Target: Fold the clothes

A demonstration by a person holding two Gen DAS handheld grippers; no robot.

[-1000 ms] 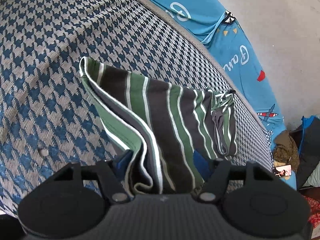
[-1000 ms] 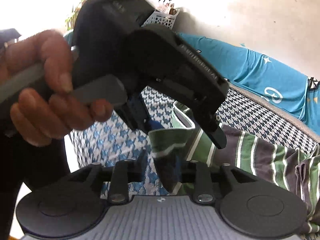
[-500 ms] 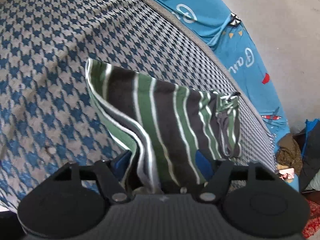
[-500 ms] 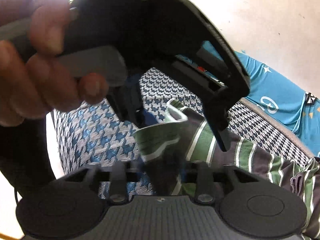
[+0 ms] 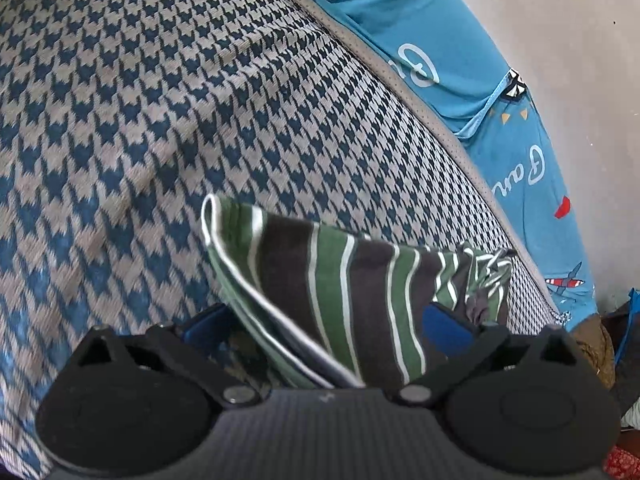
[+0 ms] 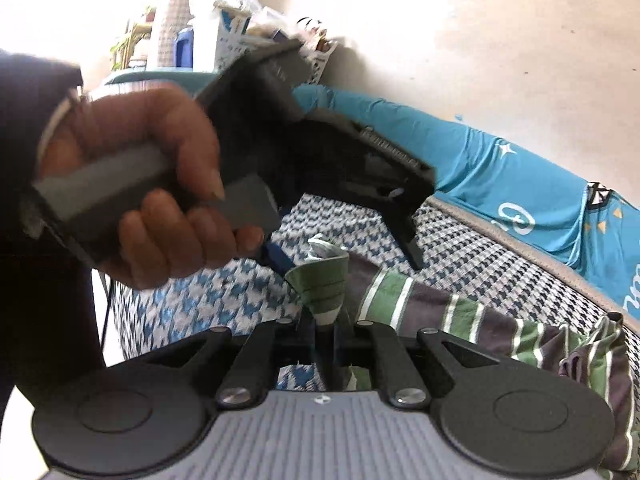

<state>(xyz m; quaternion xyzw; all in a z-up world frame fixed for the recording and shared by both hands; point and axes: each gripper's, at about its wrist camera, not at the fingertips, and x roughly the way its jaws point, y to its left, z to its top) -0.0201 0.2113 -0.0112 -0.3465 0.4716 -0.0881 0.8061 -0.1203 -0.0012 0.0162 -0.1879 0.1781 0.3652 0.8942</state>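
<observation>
Pinching a folded corner of the striped garment (image 6: 420,304), the right claw (image 6: 329,334) has just closed; the left claw (image 5: 320,328) has just spread wide, cloth loose between. Soft, limp fabric draped on the houndstooth bed (image 5: 160,120); hems grip best.

A lived-in home, most likely a bedroom. A bed with a blue-and-grey houndstooth cover (image 5: 168,112) fills the left and centre of the left wrist view. A turquoise printed sheet (image 5: 404,36) drapes along a plain plaster wall (image 6: 480,60) at upper right. Cluttered household containers and a white basket (image 6: 320,60) crowd the upper left of the right wrist view.
</observation>
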